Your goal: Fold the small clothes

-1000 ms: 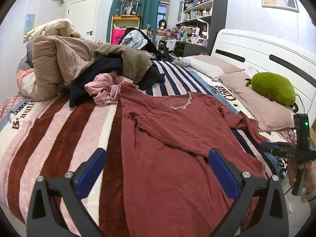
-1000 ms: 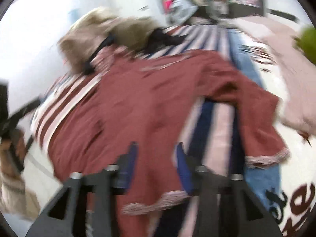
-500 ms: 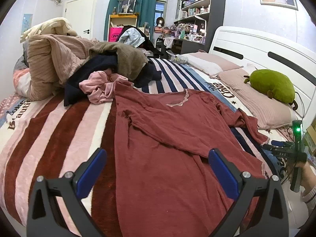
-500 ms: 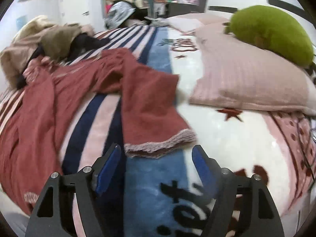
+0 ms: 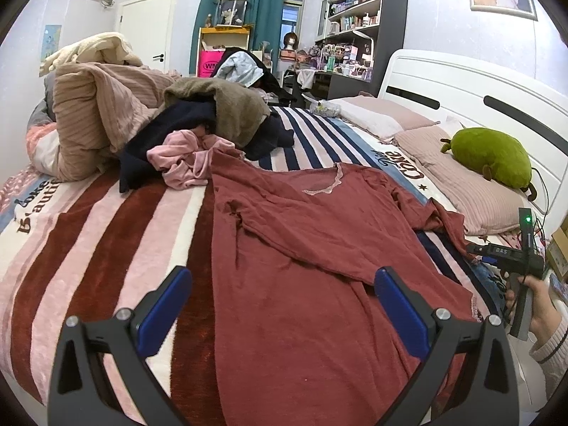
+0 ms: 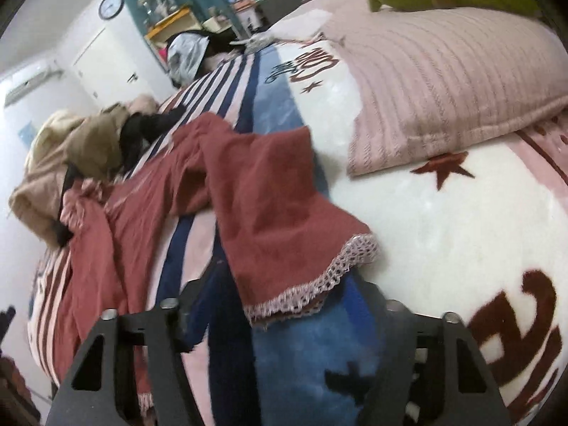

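A dark red long-sleeved top (image 5: 319, 248) lies spread on the striped blanket (image 5: 88, 241), neckline towards the far side. My left gripper (image 5: 280, 298) hovers open over its lower body with nothing between the blue pads. In the right wrist view the top's right sleeve (image 6: 269, 195) runs towards me and ends in a lace-trimmed cuff (image 6: 312, 284). My right gripper (image 6: 284, 284) is low on the blanket; its jaws are closing with the cuff between them, and the cloth hides the fingertips. In the left wrist view a hand holds the right gripper (image 5: 511, 252) at the bed's right edge.
A heap of clothes (image 5: 213, 117) and a pink garment (image 5: 184, 159) sit at the far left of the bed. Ribbed pink pillows (image 5: 461, 184) and a green plush toy (image 5: 493, 156) lie along the white headboard (image 5: 461, 81). Shelves and a door stand behind.
The right gripper swung from over the top's body to the sleeve end, sank to the blanket and rolled; its jaws widened, then narrowed around the cuff. The left gripper stayed still.
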Available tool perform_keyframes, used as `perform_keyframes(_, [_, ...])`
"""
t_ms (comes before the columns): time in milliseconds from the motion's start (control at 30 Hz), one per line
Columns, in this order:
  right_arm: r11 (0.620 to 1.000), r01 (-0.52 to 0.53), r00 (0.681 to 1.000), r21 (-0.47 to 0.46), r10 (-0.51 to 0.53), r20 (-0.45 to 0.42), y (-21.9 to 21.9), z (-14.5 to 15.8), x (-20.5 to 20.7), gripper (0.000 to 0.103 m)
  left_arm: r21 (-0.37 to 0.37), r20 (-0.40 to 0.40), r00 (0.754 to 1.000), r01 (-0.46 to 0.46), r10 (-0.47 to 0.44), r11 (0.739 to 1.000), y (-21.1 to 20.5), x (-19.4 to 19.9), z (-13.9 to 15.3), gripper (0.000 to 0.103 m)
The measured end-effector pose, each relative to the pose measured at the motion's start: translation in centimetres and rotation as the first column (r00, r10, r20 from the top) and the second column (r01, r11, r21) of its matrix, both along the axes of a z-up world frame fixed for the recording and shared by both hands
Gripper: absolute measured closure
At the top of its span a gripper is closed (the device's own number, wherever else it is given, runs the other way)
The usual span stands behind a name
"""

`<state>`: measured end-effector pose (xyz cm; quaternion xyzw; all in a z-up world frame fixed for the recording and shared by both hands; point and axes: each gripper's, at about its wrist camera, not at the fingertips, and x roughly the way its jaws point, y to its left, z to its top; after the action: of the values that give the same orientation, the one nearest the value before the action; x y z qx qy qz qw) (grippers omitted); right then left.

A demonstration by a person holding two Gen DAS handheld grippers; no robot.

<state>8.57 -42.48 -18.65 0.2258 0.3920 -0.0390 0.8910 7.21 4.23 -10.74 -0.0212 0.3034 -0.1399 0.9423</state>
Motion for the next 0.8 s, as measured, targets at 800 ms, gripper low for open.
perform_keyframes(800, [0.872,-0.474,0.808,-0.124,0.486,0.332,15.6,11.4,0.3,0.103,-0.016,0.02,1.0,-0.023,0.023,1.0,1.6,-0.4,0.4,0.001])
